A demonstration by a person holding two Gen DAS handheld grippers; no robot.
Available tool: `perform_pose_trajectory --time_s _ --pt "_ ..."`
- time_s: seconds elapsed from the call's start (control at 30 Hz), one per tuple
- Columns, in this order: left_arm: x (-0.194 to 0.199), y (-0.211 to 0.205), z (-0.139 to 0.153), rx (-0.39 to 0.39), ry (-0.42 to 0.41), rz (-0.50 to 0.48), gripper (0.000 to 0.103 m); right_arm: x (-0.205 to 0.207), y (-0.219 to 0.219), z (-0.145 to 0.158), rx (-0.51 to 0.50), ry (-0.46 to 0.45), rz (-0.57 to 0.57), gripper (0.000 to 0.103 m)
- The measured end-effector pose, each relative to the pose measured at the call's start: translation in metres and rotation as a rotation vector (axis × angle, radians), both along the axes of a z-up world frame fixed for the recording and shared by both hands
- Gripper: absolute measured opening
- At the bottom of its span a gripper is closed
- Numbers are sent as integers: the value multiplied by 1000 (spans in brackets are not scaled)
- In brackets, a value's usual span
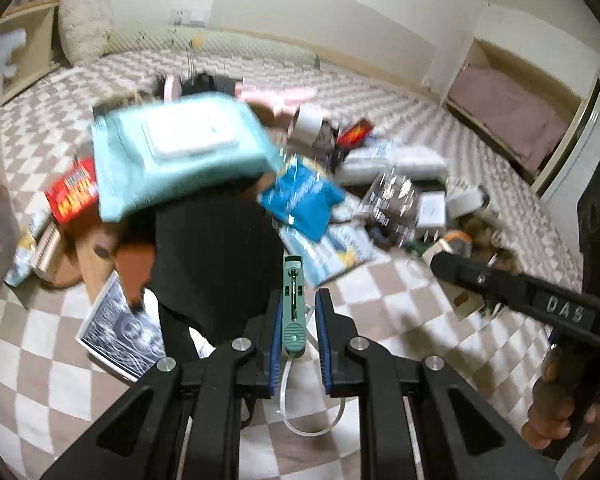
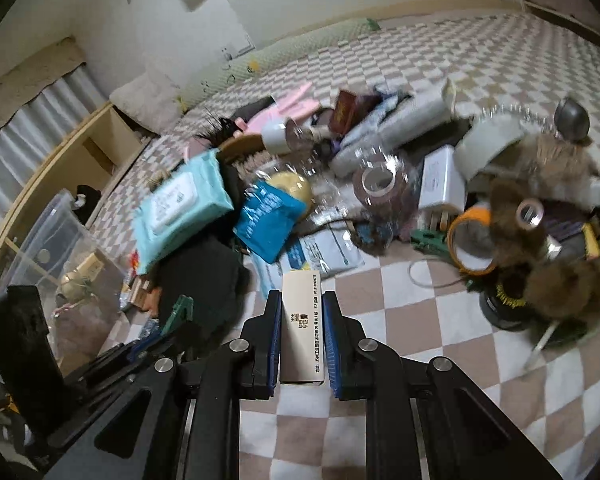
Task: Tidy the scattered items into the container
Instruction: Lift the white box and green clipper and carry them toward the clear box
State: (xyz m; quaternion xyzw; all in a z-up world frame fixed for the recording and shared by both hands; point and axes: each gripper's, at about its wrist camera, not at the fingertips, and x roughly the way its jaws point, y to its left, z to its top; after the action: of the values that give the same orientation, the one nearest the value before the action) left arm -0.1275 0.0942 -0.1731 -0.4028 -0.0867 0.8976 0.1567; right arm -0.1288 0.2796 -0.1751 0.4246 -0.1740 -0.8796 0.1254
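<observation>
Your left gripper (image 1: pixel 298 312) is clamped on one green clip-like tool (image 1: pixel 294 308); a clear tube (image 1: pixel 300 412) trails from its near end and loops under the jaws, end hidden. Exactly what the tool is, you can't tell.

Your right gripper (image 2: pixel 300 312) is pinched on one narrow white box (image 2: pixel 301 320) with printed text down its side; its near end is cut off behind the jaws. Both items hang above the checkered mat (image 1: pixel 40 360).

In the left view your right hand (image 1: pixel 556 404) is half cut off at the frame edge.

One clear plastic bin (image 2: pixel 56 232) sits at the left of the right view, holding a beige lump you can't identify; part of it is blocked by the left gripper's body.

Just past the jaws: one black cloth (image 1: pixel 212 256), edges hidden under one light-blue wipes pack (image 1: pixel 180 148). Beside it one blue pouch (image 1: pixel 300 200). Two red printed packets in the left view, both blurred: one (image 1: pixel 70 194) left of the wipes, one (image 1: pixel 354 132) farther back.

Right view: two tape rolls, a brownish one (image 2: pixel 378 184) and an orange one (image 2: pixel 470 240), plus one white charger (image 2: pixel 440 184). The brown furry mass (image 2: pixel 556 260) is too smeared to count.

Far back, pink items (image 2: pixel 296 102) are partly buried.
</observation>
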Motion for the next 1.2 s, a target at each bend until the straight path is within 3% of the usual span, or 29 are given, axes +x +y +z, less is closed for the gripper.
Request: perform_pose_trajectory --time_s 0.6,0.97,1.2 --pt "25 -29 123 -1 221 25 16 11 -32 102 -6 197 18 20" --pt "48 -72 173 -60 290 104 16 21 -67 151 0 290 51 20" --pt "64 -116 185 -88 288 198 16 24 -105 168 -4 307 103 20"
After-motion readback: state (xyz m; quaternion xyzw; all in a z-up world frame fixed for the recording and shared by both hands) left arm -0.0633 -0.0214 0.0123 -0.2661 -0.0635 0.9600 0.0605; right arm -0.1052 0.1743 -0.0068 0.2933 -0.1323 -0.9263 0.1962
